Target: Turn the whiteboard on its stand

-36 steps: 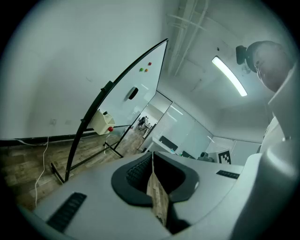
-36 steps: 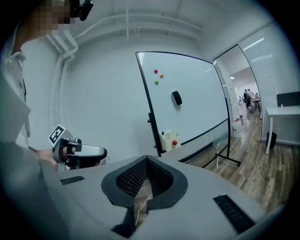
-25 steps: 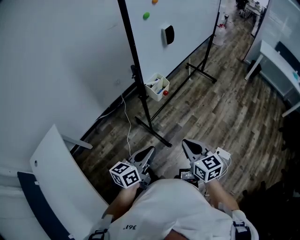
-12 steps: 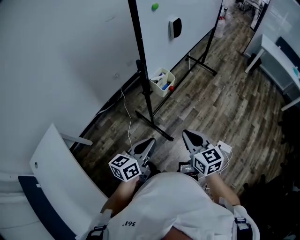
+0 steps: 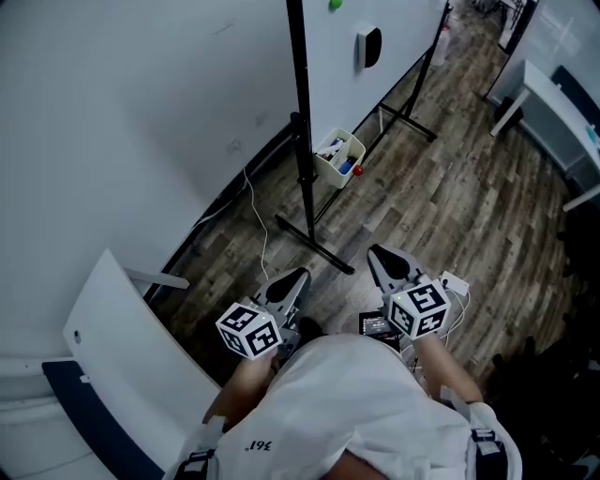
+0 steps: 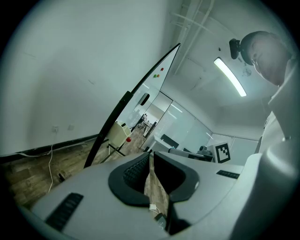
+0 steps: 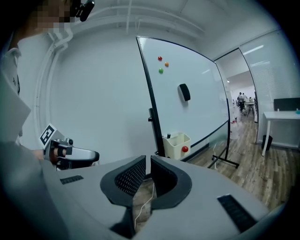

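The whiteboard [image 5: 403,23] stands on a black stand at the top of the head view, its near post [image 5: 300,103] rising from a foot bar [image 5: 317,246] on the wood floor. A black eraser [image 5: 370,47] and a green magnet [image 5: 335,4] stick to its face. My left gripper [image 5: 292,277] and right gripper [image 5: 380,255] are both shut and empty, held low in front of me, short of the foot bar. The left gripper view shows the whiteboard [image 6: 157,75] almost edge-on beyond the left gripper [image 6: 151,155]. In the right gripper view the whiteboard [image 7: 192,93] faces the right gripper [image 7: 148,159].
A cream basket [image 5: 339,157] with markers and a red ball hangs on the post. A white cable [image 5: 260,239] trails along the floor by the wall. A white curved chair back [image 5: 122,347] stands at my left, a white table [image 5: 553,103] at far right.
The whiteboard's post and basket have shifted right and nearer in the head view as I step toward the stand. Both grippers stay shut and empty, side by side.
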{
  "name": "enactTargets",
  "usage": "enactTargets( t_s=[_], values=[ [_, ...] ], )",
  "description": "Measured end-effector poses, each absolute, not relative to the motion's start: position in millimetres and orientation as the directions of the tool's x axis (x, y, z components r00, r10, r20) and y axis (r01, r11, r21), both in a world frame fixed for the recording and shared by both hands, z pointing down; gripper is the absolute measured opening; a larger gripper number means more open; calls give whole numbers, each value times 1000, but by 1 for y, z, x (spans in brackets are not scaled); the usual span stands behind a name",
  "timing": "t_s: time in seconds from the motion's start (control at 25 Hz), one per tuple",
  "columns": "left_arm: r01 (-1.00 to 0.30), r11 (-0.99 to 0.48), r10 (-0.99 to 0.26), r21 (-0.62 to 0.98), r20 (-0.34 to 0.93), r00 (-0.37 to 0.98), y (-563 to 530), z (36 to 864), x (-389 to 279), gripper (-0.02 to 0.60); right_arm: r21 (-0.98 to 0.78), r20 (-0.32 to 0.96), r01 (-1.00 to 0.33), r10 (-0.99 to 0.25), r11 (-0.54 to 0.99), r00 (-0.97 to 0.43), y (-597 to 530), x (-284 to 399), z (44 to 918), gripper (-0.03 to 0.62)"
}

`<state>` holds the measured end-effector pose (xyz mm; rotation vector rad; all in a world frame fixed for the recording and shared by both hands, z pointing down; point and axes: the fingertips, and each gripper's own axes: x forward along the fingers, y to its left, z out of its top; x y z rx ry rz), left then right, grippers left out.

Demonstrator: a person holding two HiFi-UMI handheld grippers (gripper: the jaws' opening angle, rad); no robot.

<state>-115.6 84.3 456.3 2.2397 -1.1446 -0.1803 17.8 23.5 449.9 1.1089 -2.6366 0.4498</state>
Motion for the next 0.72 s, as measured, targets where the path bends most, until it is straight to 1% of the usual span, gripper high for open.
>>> enactTargets(
  t_s=[0.2, 0.4, 0.72],
  values=[
    [-683, -460, -783, 567, 103, 613, 81, 452, -142, 21, -167, 356, -730, -650, 663, -671, 20, -3, 454, 57],
    [-673, -475, -777, 568, 90, 624, 78, 454, -159, 40, -163, 356, -746, -667, 646, -655, 16, -17, 456, 57],
    [-648, -514, -742, 562, 89, 665, 70, 461, -167, 40, -176, 366, -766, -681, 618, -634, 5, -33, 462, 56]
  ],
)
